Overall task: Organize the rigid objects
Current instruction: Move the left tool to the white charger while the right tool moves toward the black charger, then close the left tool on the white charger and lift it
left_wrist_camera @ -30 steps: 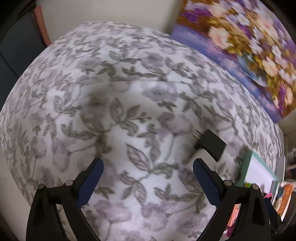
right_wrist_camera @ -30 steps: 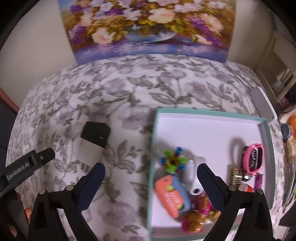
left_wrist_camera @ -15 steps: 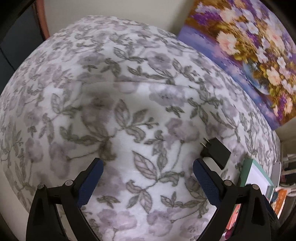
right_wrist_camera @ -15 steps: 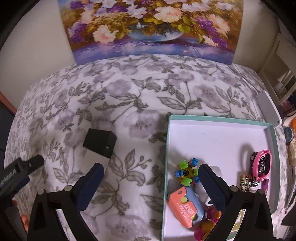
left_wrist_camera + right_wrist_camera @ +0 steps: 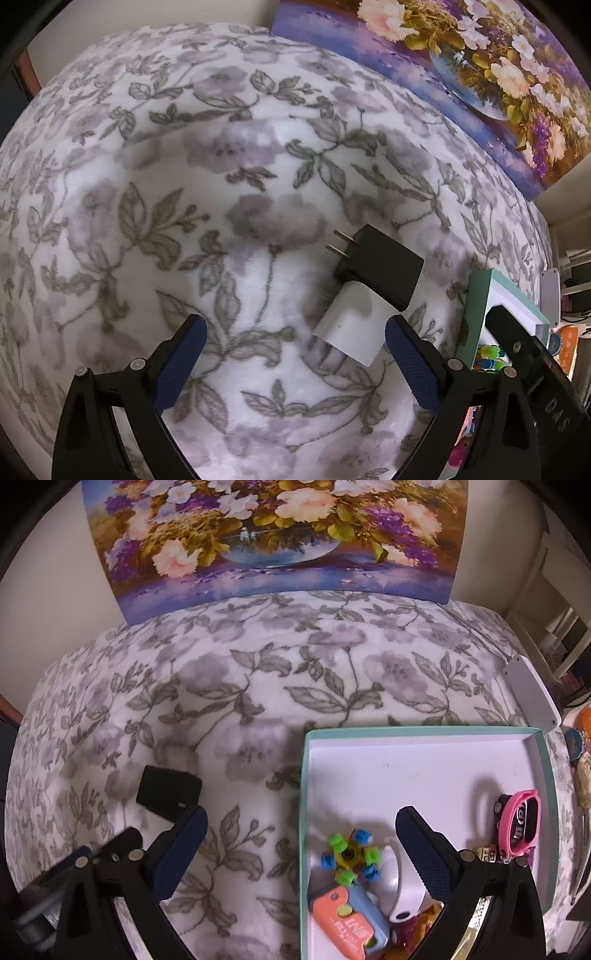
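A black plug adapter (image 5: 376,269) lies on the floral cloth, partly on top of a white plug adapter (image 5: 351,328). My left gripper (image 5: 293,354) hangs open just short of the pair, the white one near its right finger. In the right wrist view the black adapter (image 5: 168,794) sits by the left fingertip. My right gripper (image 5: 301,845) is open and empty over the left wall of the teal box (image 5: 304,775), which holds a green-and-blue spinner (image 5: 349,856), an orange-and-blue toy (image 5: 351,923), a white piece (image 5: 402,893) and a pink watch (image 5: 521,823).
A flower painting (image 5: 273,535) leans against the wall behind the cloth. A white flat panel (image 5: 532,690) lies at the cloth's right edge, with shelves and clutter beyond. The other gripper's black body (image 5: 532,365) crosses the left wrist view at lower right.
My left gripper has swung right and closer to the two adapters, which are now large between its fingers. My right gripper has drifted left and back, so the box sits further right.
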